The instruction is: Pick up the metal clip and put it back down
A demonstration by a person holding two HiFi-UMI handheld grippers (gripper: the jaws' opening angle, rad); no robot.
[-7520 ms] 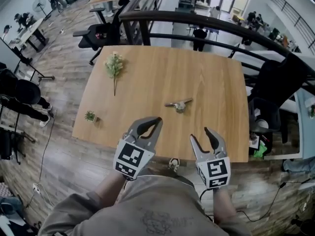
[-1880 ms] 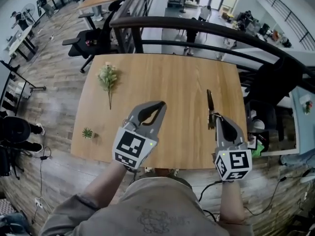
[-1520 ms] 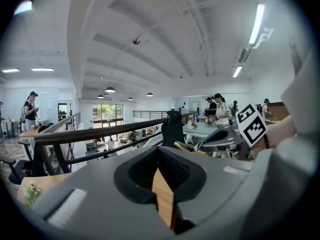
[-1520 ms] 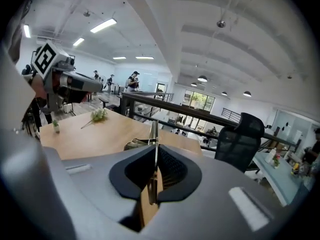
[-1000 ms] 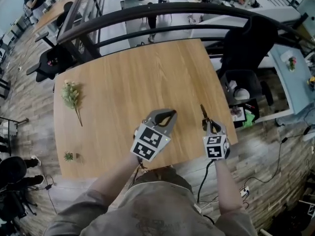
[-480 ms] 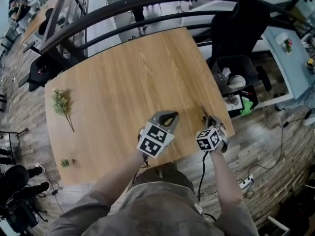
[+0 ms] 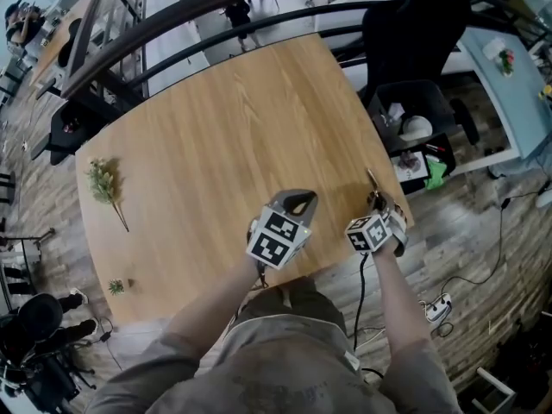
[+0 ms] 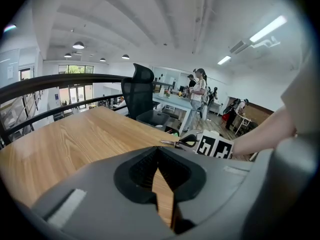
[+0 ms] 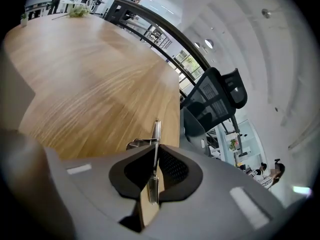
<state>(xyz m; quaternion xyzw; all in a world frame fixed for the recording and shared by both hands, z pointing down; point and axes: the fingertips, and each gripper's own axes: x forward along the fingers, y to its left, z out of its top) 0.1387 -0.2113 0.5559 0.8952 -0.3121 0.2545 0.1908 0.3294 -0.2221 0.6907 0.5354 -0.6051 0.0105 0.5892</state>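
Two hand-held grippers: left hand-held gripper closed on nothing, idle near 6 o'clock of the table; right hand-held gripper clamped tight on the metal clip.
Clip position: thin stem pinched between the right jaws, tip toward 12 o'clock, at the table's 4 o'clock, close by the edge; contact with the wood not determinable.
Risk: release this near the edge may let the clip slide or tip off toward the bin and floor; the thin stem may twist in the pads.
Edges: near rim at 6 o'clock, side rim at 3 o'clock, both close.
Open room: bare wood from 9 to 12 o'clock; plant sprig well apart at 9 o'clock.
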